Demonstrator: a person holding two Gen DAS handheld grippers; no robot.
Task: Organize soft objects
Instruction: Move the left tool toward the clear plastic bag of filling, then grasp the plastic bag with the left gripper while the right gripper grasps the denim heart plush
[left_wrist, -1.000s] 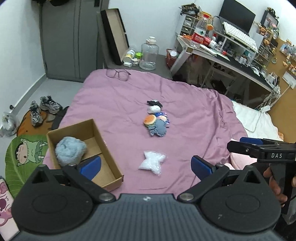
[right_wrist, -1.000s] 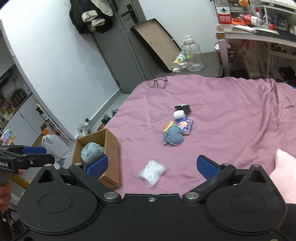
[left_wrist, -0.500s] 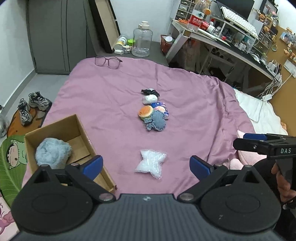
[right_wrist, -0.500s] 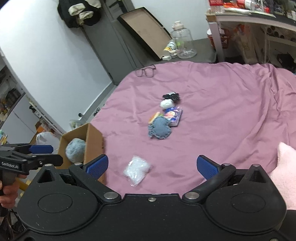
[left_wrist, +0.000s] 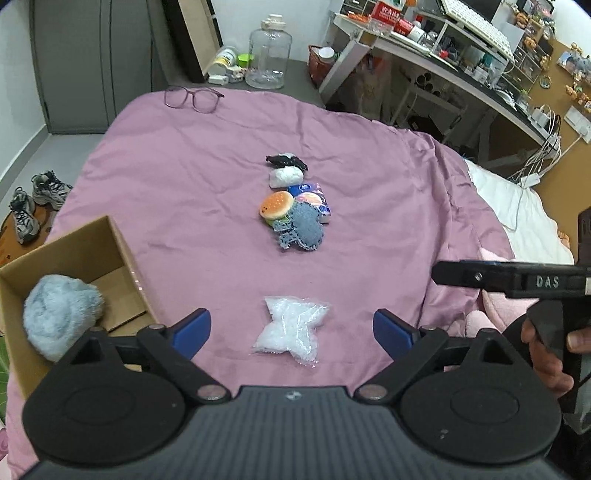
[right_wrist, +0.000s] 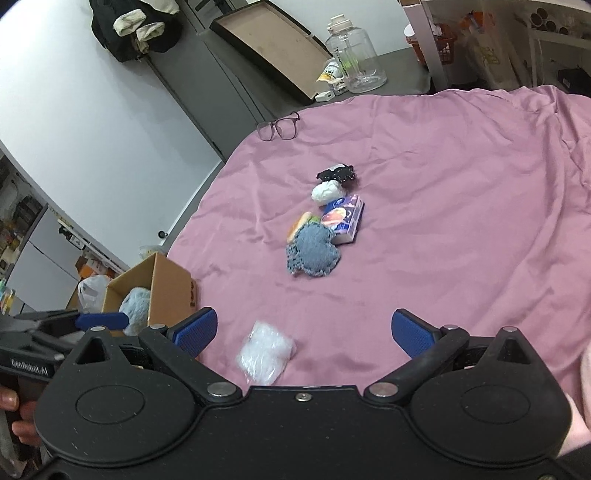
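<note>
A clear bag of white stuffing (left_wrist: 291, 328) lies on the pink bedspread (left_wrist: 184, 177), right between the fingers of my open, empty left gripper (left_wrist: 291, 330). It also shows in the right wrist view (right_wrist: 265, 350), left of my open, empty right gripper (right_wrist: 304, 328). Farther off lies a cluster: a blue knitted piece (left_wrist: 303, 230), a burger-shaped plush (left_wrist: 277, 206), a tissue pack (left_wrist: 314, 195), a white ball (left_wrist: 284, 176) and a black item (left_wrist: 286, 160). A cardboard box (left_wrist: 85, 251) at the left holds a fluffy blue ball (left_wrist: 61, 319).
Glasses (left_wrist: 192, 98) lie at the bed's far edge. A pink pillow (left_wrist: 491, 314) is at the right edge. Shoes (left_wrist: 33, 203) sit on the floor at left. A jar (left_wrist: 267, 53) and a cluttered desk (left_wrist: 443, 55) stand beyond the bed.
Both grippers have moved forward and lower toward the bed. The bag of stuffing and the cluster now look larger and nearer. Nothing was picked up.
</note>
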